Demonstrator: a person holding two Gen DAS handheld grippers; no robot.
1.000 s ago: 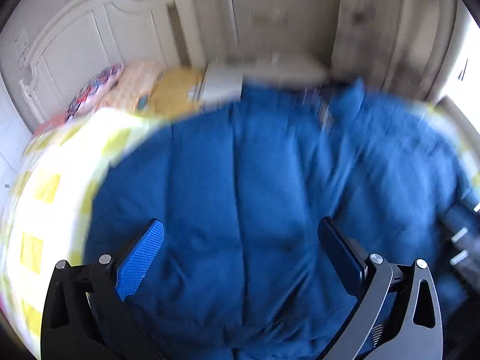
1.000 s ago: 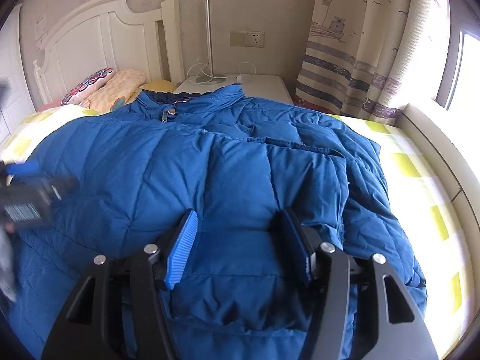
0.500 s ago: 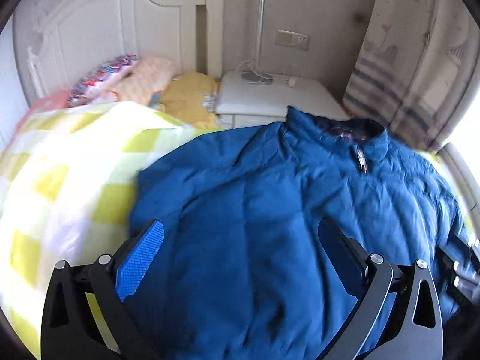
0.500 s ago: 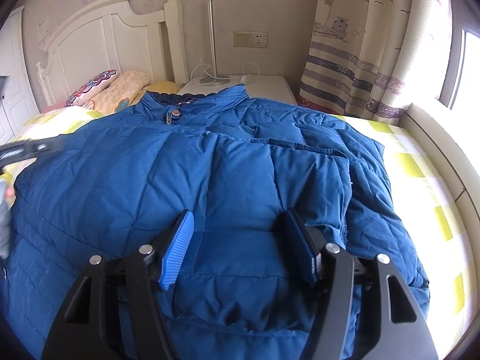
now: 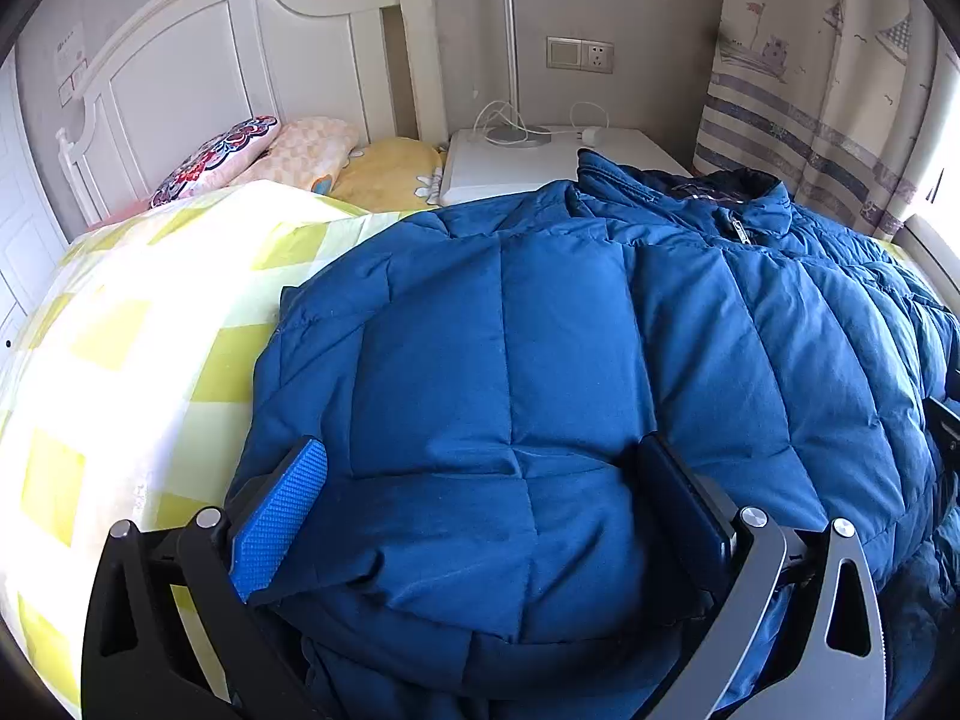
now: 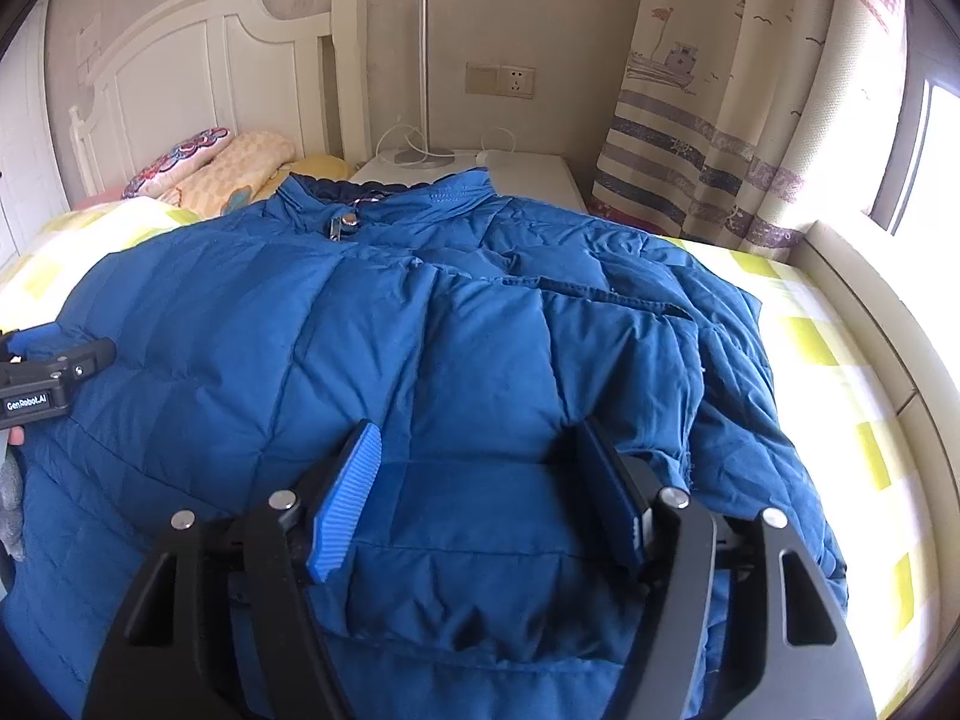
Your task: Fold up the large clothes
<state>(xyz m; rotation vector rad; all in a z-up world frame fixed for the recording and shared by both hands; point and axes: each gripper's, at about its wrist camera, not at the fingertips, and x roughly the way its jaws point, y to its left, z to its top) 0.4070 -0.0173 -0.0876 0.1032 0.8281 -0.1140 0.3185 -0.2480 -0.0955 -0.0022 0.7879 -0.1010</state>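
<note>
A large blue puffer jacket (image 5: pixel 570 372) lies spread on the bed, collar and zipper toward the headboard; it also fills the right wrist view (image 6: pixel 420 360). My left gripper (image 5: pixel 480 498) is open, its jaws wide apart over a folded, bulging part at the jacket's left side near the hem. My right gripper (image 6: pixel 474 480) is open, jaws astride a flat panel on the jacket's right side. A sleeve (image 6: pixel 708 324) lies folded across the right front. The left gripper's body (image 6: pixel 54 375) shows at the left edge of the right wrist view.
The bed has a yellow-and-white checked cover (image 5: pixel 138 360). Pillows (image 5: pixel 288 150) lie by the white headboard (image 5: pixel 240 60). A white nightstand (image 5: pixel 528 162) with a lamp pole and cables stands beyond the collar. A striped curtain (image 6: pixel 720 120) and window ledge (image 6: pixel 870 312) are at the right.
My left gripper has swung left and settled over the jacket's left side; its view went from blurred to steady. The right gripper has barely moved.
</note>
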